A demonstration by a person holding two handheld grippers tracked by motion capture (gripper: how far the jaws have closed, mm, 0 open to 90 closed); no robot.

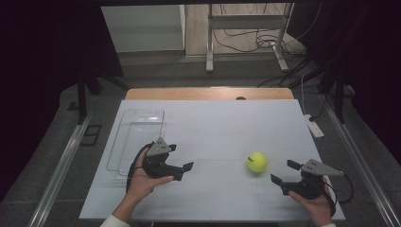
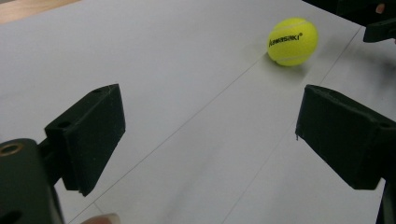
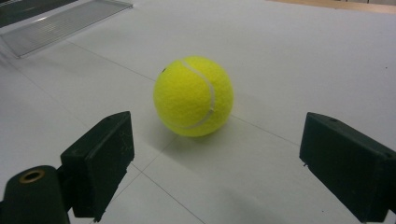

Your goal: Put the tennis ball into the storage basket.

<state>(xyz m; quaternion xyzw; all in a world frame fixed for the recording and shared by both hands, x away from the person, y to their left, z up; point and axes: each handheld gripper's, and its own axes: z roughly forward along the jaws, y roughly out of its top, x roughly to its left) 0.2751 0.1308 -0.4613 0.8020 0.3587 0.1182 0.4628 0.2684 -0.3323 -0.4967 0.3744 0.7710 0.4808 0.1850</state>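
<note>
A yellow tennis ball point(image 1: 257, 162) rests on the white table sheet point(image 1: 222, 123), right of centre. My left gripper point(image 1: 180, 157) is held in a hand at the left, open and empty, its jaws pointing right toward the ball point(image 2: 293, 41), which lies well ahead of it. My right gripper point(image 1: 284, 171) sits low at the right, open, just to the right of the ball and slightly nearer the front edge. In the right gripper view the ball point(image 3: 193, 95) lies close ahead of the spread jaws of that gripper point(image 3: 217, 140), untouched. The left gripper point(image 2: 210, 121) also has its jaws wide apart.
A clear plastic tray point(image 1: 124, 124) lies along the sheet's left side, behind the left hand, and its edge point(image 3: 65, 23) shows far off in the right gripper view. A white power strip point(image 1: 313, 126) sits off the table's right edge. The wooden table edge point(image 1: 208, 93) runs along the back.
</note>
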